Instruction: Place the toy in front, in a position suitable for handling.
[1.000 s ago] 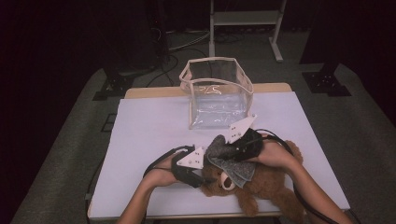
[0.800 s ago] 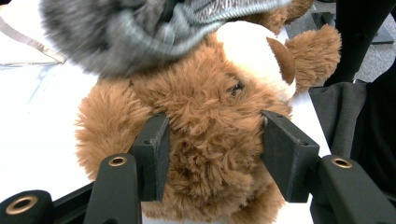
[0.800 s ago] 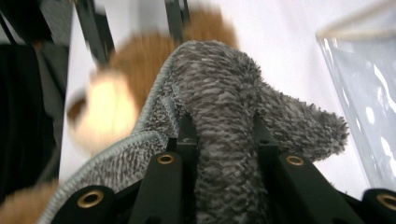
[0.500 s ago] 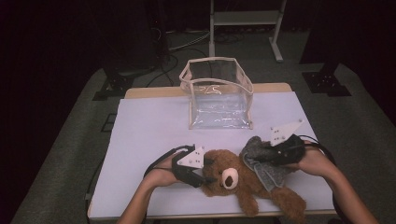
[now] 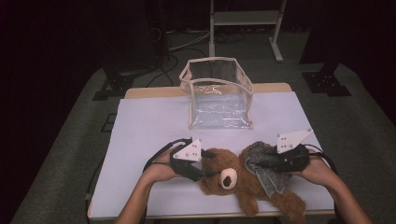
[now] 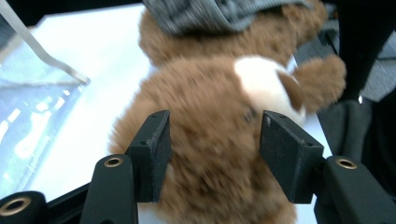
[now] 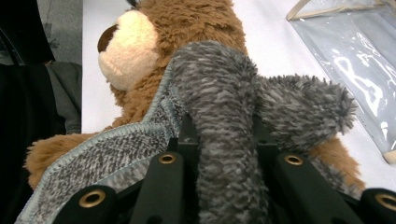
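Note:
A brown teddy bear (image 5: 233, 179) lies on its back near the table's front edge, with its cream snout (image 7: 126, 46) pointing up. My left gripper (image 5: 205, 173) has its jaws on either side of the bear's head (image 6: 210, 140). Its pads touch the fur, and the jaws have just opened a little. A fuzzy grey cloth (image 5: 261, 165) drapes over the bear's body. My right gripper (image 5: 254, 163) is shut on a bunched fold of that cloth (image 7: 219, 116), which hides its pads. The cloth (image 6: 219, 14) lies beyond the bear's head.
A clear plastic bag (image 5: 219, 98) with a beige rim stands open at the back middle of the white table (image 5: 149, 126). It is also seen from the left gripper view (image 6: 32, 107) and the right gripper view (image 7: 345, 42). A metal stand (image 5: 245, 18) is on the floor behind.
My right gripper has carried the grey cloth to the right, off the bear's head and onto its body, uncovering the face. The left hand has stayed in place.

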`<act>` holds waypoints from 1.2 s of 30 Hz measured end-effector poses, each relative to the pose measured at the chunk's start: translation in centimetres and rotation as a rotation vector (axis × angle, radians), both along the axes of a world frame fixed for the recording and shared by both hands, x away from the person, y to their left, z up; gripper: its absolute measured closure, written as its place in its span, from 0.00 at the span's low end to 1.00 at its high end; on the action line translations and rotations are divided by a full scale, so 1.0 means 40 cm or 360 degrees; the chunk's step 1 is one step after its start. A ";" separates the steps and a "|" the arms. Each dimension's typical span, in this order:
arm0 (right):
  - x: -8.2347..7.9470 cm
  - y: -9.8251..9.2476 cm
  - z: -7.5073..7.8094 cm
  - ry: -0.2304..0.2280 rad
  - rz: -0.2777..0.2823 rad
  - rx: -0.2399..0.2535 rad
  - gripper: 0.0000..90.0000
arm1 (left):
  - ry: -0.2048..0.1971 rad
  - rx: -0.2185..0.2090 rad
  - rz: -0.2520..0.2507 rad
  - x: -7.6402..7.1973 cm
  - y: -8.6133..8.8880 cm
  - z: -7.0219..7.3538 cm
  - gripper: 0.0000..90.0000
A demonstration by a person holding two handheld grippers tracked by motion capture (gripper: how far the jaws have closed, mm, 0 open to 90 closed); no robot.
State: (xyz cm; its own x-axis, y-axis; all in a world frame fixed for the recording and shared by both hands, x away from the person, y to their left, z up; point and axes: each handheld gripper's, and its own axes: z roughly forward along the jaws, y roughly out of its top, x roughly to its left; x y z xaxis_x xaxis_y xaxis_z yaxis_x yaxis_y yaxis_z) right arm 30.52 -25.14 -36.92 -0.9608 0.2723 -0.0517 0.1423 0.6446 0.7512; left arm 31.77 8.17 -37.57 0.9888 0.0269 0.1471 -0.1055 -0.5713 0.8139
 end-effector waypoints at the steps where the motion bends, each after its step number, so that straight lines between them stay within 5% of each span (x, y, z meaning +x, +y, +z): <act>1: 0.000 0.000 -0.001 0.0000 -0.0003 0.0006 0.80 | 0.0002 0.0020 -0.0003 0.003 -0.008 -0.002 0.48; 5: 0.000 0.005 0.004 -0.0017 0.0000 -0.0007 0.80 | 0.0063 0.0114 -0.0016 0.004 -0.031 -0.018 0.47; 11: 0.010 0.054 0.039 -0.0093 0.0051 0.0069 0.80 | 0.0098 0.0123 -0.0020 0.002 -0.030 -0.020 0.50; 15: 0.019 0.096 0.026 -0.0092 0.0104 0.0011 0.80 | 0.0111 0.0115 -0.0019 0.002 -0.027 -0.022 0.50; 23: 0.003 -0.014 0.004 -0.0015 -0.0010 0.0089 0.80 | 0.0099 0.0100 -0.0011 0.004 -0.030 -0.016 0.48; 27: -0.013 -0.020 -0.011 -0.0016 -0.0023 0.0083 0.80 | 0.0061 0.0093 0.0031 0.012 -0.023 0.003 0.38; 36: -0.044 -0.027 -0.035 -0.0004 -0.0010 0.0158 0.80 | 0.0116 0.0047 0.0119 0.046 -0.003 0.011 0.29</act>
